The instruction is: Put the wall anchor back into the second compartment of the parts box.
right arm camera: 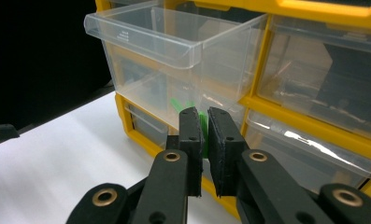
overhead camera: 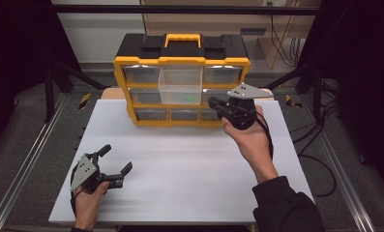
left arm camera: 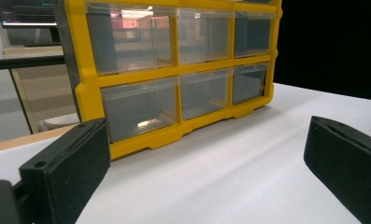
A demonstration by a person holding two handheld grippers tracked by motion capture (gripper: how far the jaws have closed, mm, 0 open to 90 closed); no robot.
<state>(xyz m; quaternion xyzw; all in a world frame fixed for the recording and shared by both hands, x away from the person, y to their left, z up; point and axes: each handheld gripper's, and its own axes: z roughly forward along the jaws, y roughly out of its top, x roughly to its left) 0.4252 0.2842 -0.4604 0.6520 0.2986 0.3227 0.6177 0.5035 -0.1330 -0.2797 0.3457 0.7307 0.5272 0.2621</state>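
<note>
One small green plastic piece (right arm camera: 203, 133) sits pinched between the two black pads of my right gripper (right arm camera: 204, 135), which is closed on it with only a sliver of green showing in the gap. I hold it just in front of the yellow-framed organiser cabinet with clear plastic drawers (overhead camera: 182, 89), close beside the pulled-out clear plastic drawer (right arm camera: 174, 60) of the middle column; more green shows through that drawer's floor (overhead camera: 189, 98). In the high view my right gripper (overhead camera: 217, 104) is raised off the table at the cabinet's right front, its grey three-cornered plate on top.

My left gripper (overhead camera: 116, 159) rests near the table's front left corner, well apart from the cabinet, its jaws spread wide with nothing between them. Its own camera looks along the pads at the cabinet's lower drawers (left arm camera: 141, 109).

The cabinet has a black top with a yellow carry handle (overhead camera: 182, 39) and stands at the far edge of the white matte tabletop (overhead camera: 180, 179). Around the table I see grey floor, metal rails (overhead camera: 25, 164), black frame bars, loose cables (overhead camera: 320, 145) at the right, and a pale wall behind.
</note>
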